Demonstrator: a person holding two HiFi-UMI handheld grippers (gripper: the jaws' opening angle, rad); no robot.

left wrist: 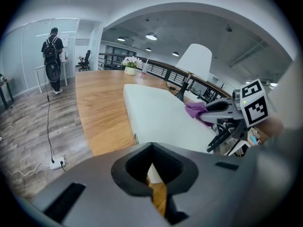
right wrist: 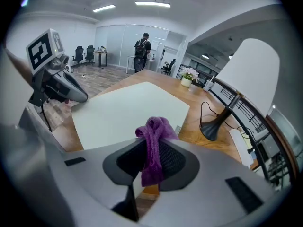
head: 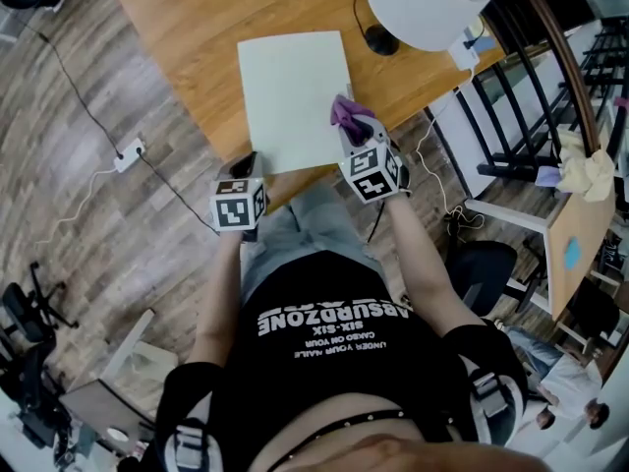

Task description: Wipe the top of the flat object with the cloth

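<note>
Cloth [head: 346, 113] is clamped in the right gripper [right wrist: 152, 150] over the board's [head: 290, 96] near right edge. The left gripper [left wrist: 151, 167], closed on nothing, is by the near left corner. Best to press flat and sweep in overlapping strokes.

A wooden table [head: 187, 57] with a white-shaded lamp [head: 428, 6] stands on grey plank floor [head: 69, 224] beside black railing [head: 550, 77].

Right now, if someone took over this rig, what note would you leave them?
Left claw: shut, nothing in it, at the board's near left corner.
Right claw: shut on the cloth, at the board's right edge.
The board lies flat on the table.
Done: the cloth is gripped and brought to the board.
Left: wipe across the top. Nothing shows how much is wiped, so cover all of it.
</note>
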